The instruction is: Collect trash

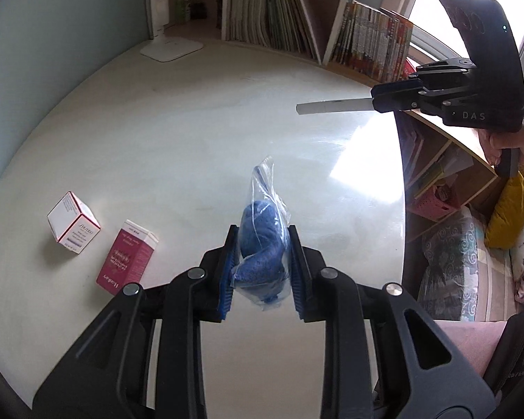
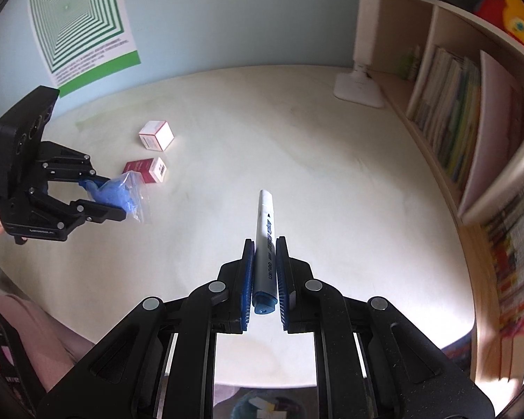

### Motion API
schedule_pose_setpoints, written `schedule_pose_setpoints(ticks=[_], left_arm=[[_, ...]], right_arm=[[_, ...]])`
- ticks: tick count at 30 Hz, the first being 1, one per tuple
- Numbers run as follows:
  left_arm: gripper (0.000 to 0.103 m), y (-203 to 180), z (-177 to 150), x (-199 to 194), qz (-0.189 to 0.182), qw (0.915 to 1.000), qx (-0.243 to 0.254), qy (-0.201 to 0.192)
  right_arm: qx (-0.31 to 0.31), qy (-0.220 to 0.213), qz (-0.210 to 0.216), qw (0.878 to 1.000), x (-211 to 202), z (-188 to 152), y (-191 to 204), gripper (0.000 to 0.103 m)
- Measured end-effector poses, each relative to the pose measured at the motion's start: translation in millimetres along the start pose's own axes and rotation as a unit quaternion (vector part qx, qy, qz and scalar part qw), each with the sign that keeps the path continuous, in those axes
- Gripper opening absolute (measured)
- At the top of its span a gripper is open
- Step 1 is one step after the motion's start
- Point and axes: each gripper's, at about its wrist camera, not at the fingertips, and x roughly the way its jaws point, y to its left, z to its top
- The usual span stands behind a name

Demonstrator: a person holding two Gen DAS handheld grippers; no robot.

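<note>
two pieces of trash are already off the bench, one in each set of tongs. the left tongs (image 1: 262,265) are closed narrow on a clear plastic bag (image 1: 263,241) with a wad of blue cloth-like stuff inside, the pads pressing its sides; the bag's loose top sticks up past the fingertips. the right tongs (image 2: 264,272) are clamped tight on a white marker pen (image 2: 264,241), gripped near its blue end, with the barrel running forward past the tips. both loads hang in the air above the bench, well apart from each other.

two small cartons are left on the surface: a white box with red edging (image 1: 74,222) and, just beside it, a dark red box (image 1: 126,257) lying on its side. neither is touched. by my reckoning the job is about half done, since these two would need a second trip once the tongs are emptied. i see no clear bin in either view, though something bluish with scraps in it shows low under the bench edge in the right wrist view; i cannot tell what it is.

the bench (image 1: 192,132) is a pale, glossy top with window glare on one side. a white lamp base (image 1: 171,48) sits at the far corner. bookshelves (image 2: 454,115) full of books line one side, a green striped poster (image 2: 80,17) hangs on the pale blue wall, and bedding (image 1: 471,251) lies beyond the bench.
</note>
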Motion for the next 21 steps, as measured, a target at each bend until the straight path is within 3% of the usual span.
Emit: schedule_pose_setpoints(ticks=[11, 21], left_arm=[[0.024, -64, 13, 25, -0.056, 0.9948, 0.081, 0.027], [0.024, -161, 21, 54, -0.121, 0.9749, 0.177, 0.060]], right_arm=[[0.101, -0.013, -0.051, 0.993, -59, -80, -8, 0.013], [0.206, -0.014, -0.099, 0.973, -118, -180, -21, 0.013]])
